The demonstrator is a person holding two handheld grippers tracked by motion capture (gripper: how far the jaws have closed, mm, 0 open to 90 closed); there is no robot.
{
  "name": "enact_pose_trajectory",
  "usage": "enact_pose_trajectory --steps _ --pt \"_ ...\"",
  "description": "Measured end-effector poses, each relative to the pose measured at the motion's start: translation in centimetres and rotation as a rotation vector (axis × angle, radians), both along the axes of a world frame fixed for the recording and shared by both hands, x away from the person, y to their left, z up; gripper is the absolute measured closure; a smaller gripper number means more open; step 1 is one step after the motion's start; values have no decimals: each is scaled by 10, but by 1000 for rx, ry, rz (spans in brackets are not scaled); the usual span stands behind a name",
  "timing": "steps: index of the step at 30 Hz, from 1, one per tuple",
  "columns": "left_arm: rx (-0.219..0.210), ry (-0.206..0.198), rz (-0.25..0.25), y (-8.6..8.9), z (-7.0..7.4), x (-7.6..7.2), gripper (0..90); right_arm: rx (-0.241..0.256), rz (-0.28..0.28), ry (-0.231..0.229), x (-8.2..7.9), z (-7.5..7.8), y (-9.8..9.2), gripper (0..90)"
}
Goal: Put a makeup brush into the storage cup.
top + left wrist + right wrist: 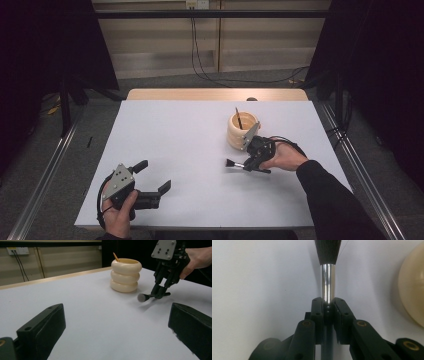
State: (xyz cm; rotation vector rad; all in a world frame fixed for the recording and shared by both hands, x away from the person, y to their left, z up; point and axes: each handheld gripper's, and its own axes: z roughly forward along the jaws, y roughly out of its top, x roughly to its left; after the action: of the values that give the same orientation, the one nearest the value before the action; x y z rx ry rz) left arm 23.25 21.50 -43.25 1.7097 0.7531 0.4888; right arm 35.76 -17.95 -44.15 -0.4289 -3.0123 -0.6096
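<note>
A cream ribbed holder [242, 131] [125, 275] stands right of the table's middle with a thin stick [239, 118] leaning inside it. Just in front of it my right gripper [248, 165] [160, 293] [328, 306] is shut on a makeup brush [234, 163] [147, 296] [328, 277], which has black bristles and a silver ferrule. The brush lies level, low over the white table [190, 150], bristles pointing left. My left gripper [156, 176] rests open near the front left, its jaws wide apart with nothing between them.
The holder's edge [413, 290] lies close to the right of the brush. A wooden strip [215, 94] runs along the table's far side. Cables [220, 75] trail on the floor beyond. Metal rails [45, 175] flank the table.
</note>
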Motion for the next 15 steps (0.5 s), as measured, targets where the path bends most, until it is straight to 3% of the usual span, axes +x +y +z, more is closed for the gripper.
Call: enact_pose_trajectory --steps 3,7,15 --pt "-6 -2 -12 0 0 0 11 16 -4 -2 -2 0 -2 792" --pt "-7 -1 -12 0 0 0 11 24 -24 -46 -5 -1 -3 792" --pt "-3 2 -6 0 0 0 11 82 -43 -55 -12 1 -10 791"
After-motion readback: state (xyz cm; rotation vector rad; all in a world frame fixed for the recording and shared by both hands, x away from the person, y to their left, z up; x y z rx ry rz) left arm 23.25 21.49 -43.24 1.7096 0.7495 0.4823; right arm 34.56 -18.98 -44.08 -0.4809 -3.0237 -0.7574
